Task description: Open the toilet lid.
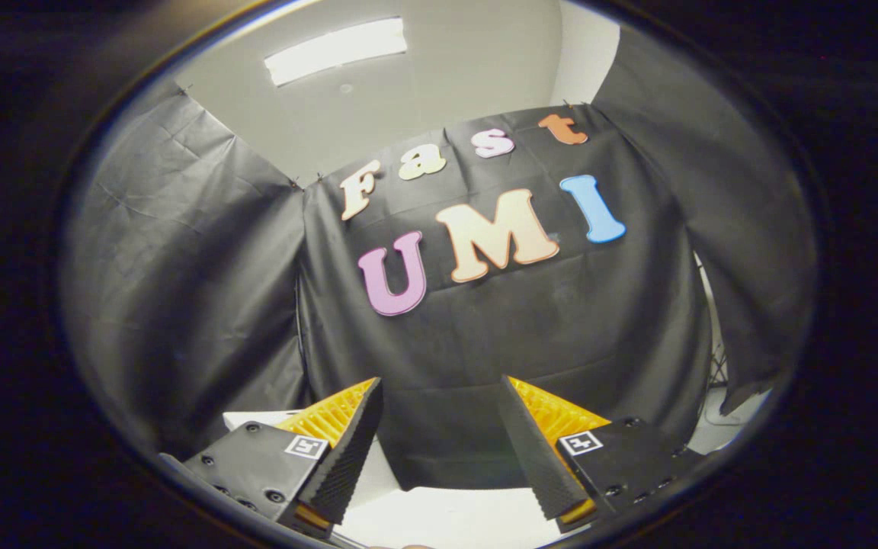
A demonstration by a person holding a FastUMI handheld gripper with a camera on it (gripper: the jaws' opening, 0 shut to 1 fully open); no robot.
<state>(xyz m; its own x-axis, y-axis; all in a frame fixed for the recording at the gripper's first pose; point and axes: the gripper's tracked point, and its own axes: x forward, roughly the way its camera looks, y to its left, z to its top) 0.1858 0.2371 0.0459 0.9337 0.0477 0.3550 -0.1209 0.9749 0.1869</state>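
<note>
My gripper [440,381] is open, with a wide gap and nothing between its fingers. It is tilted upward and faces the black cloth wall [530,328] of the booth. A smooth white surface [447,518] lies low between the fingers and under them, and a bit of it shows left of the left finger [347,450]. I cannot tell whether this white surface is the toilet lid or another part of the toilet.
Black cloth hangs ahead and to both sides, meeting in a corner at the left [298,267]. Above it are a white ceiling and a bright light panel [336,49]. A gap in the cloth at the lower right shows a stand's legs [717,366].
</note>
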